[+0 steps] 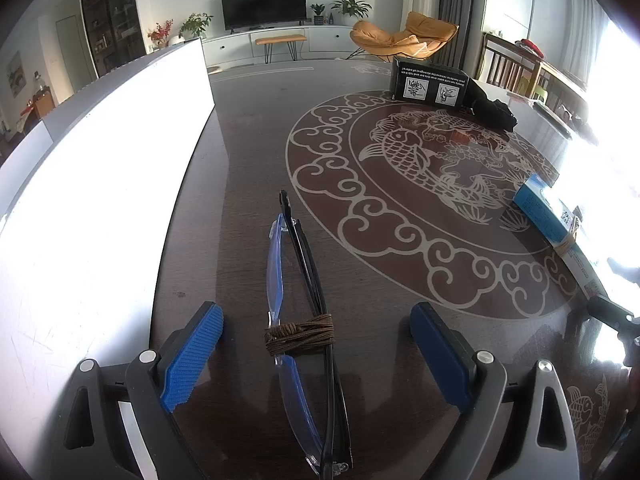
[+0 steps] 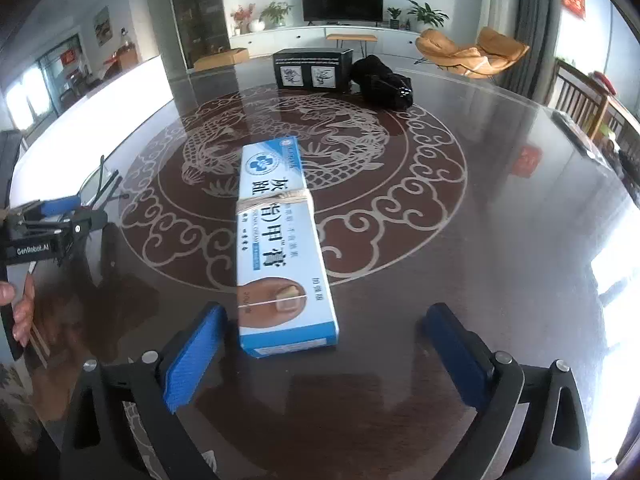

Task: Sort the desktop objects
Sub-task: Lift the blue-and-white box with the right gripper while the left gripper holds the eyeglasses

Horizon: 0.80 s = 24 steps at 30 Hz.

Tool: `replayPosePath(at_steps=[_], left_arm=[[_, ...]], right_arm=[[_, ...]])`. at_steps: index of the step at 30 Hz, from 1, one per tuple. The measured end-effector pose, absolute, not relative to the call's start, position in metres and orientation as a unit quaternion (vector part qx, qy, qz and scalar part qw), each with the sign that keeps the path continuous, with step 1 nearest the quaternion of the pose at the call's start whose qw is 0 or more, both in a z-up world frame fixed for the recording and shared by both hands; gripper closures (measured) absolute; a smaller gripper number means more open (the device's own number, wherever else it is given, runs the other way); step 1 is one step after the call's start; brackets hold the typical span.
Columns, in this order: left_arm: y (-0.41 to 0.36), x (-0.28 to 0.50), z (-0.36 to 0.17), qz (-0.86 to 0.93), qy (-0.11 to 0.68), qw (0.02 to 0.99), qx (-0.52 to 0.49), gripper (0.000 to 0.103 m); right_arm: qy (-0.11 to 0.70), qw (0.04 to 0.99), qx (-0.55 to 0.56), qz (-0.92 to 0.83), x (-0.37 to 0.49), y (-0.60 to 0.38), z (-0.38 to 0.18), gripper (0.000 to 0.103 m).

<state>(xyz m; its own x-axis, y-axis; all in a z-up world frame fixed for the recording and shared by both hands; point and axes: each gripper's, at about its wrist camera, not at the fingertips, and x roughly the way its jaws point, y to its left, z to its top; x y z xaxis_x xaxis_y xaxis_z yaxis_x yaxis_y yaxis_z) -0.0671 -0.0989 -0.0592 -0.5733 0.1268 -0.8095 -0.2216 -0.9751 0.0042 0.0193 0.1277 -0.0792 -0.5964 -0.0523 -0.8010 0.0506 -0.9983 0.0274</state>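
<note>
Nearest the left claw (image 1: 316,360), folded glasses (image 1: 308,336) lie flat on the dark worktop (image 1: 240,160), straight ahead and centred between the blue pads (image 1: 192,360). Their long axis runs directly away from the claw, so the jaws, standing wide and holding nothing, straddle the frame across its narrow width at about the brown cord (image 1: 300,334) wound round the middle. No pad touches the frame.

The right claw (image 2: 326,356) is likewise spread wide and empty. A blue and white box (image 2: 280,248) lies just ahead of it, the near end set a little toward the left pad (image 2: 196,356), its long axis running away from the claw and leaning slightly left at the far end. A rubber band (image 2: 272,200) girds it midway. Neither pad touches it.

So each hand has its own thing directly before it; the glasses are the left's, the box the right's, and both look ready for a squeeze across the short side.

Farther off, past the fish pattern, a black box (image 2: 312,70) and a black bundle (image 2: 384,80) sit side by side, well apart from both claws.
</note>
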Motion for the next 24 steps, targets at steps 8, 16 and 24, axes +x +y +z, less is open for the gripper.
replayPosePath(at_steps=[8,16,24], left_arm=[[-0.0989,-0.067,-0.0592,0.885,0.052,0.098,-0.451,0.007],[-0.0987,-0.0663,-0.0595,0.886,0.052,0.098,-0.451,0.007],[-0.0986,-0.0659,-0.0595,0.885,0.052,0.098,-0.451,0.007]], right_arm=[[0.002,0.014,0.45,-0.893,0.0173,0.1282,-0.0802,0.002],[0.016,0.001,0.45,-0.893,0.0171,0.1251,-0.0802,0.002],[0.019,-0.007,0.45,-0.893,0.0173,0.1249,-0.08,0.002]])
